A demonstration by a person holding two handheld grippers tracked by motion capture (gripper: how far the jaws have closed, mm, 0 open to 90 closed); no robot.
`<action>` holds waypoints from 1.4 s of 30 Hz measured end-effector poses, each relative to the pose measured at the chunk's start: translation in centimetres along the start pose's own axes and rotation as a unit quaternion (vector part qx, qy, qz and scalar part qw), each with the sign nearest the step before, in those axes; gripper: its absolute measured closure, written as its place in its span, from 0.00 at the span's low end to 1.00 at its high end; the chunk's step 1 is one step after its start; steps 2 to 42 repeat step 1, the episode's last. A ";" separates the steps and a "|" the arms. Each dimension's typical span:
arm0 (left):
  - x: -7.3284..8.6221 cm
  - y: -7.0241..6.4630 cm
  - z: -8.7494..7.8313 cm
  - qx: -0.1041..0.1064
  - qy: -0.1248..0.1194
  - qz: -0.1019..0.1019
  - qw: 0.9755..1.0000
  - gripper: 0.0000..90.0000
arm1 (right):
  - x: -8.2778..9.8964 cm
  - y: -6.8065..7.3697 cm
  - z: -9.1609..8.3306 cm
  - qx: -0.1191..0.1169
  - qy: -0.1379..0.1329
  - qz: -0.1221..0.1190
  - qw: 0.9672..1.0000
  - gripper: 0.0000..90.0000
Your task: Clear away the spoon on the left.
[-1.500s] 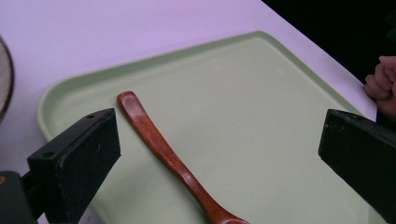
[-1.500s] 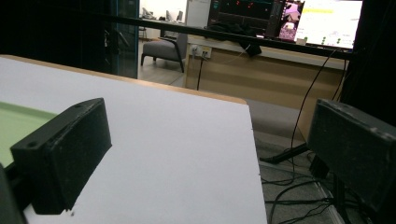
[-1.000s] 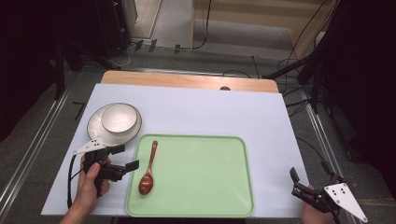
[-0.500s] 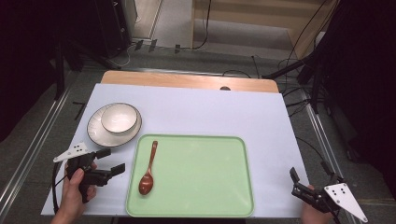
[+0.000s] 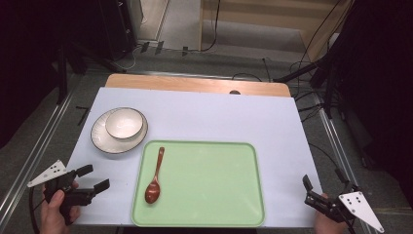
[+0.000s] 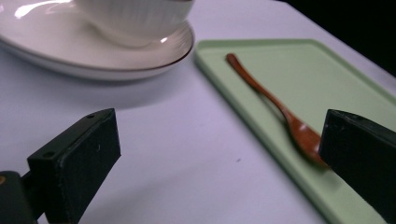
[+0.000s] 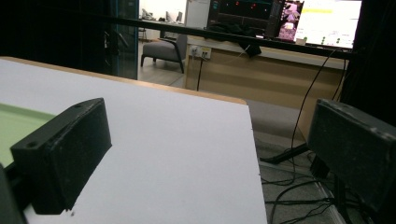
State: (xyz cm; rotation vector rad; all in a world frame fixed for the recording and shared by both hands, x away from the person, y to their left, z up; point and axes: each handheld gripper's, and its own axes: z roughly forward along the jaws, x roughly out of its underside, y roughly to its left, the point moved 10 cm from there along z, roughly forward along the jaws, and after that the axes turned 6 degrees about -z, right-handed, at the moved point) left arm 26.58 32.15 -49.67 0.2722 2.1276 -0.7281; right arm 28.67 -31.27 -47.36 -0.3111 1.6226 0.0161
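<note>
Lying lengthwise along the left side of a green tray (image 5: 214, 195), bowl end toward the person, a brown wooden spoon (image 5: 155, 178) sits near the left hand-held gripper (image 5: 92, 179), which hovers over the worktop (image 5: 219, 117) with its jaws wide apart and empty. The spoon looks light, stiff and smooth, so the slim handle near its middle seems the surest place to pinch. At the far near corner, the right hand-held gripper (image 5: 324, 192) is likewise spread wide, beside a white bowl (image 5: 124, 123) on its plate (image 5: 100, 139).

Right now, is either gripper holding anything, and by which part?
Nothing. The left gripper and right gripper are both open and empty; the spoon lies on the tray.
</note>
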 end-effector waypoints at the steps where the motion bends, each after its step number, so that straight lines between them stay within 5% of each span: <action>1: 0.0 0.0 0.0 0.000 0.000 0.000 1.000 0.00 | 0.0 0.0 0.0 0.000 0.000 0.000 1.000 0.00; 42: 0.0 0.0 0.0 0.000 0.000 0.000 1.000 0.00 | 0.0 0.0 0.0 0.000 0.000 0.000 1.000 0.00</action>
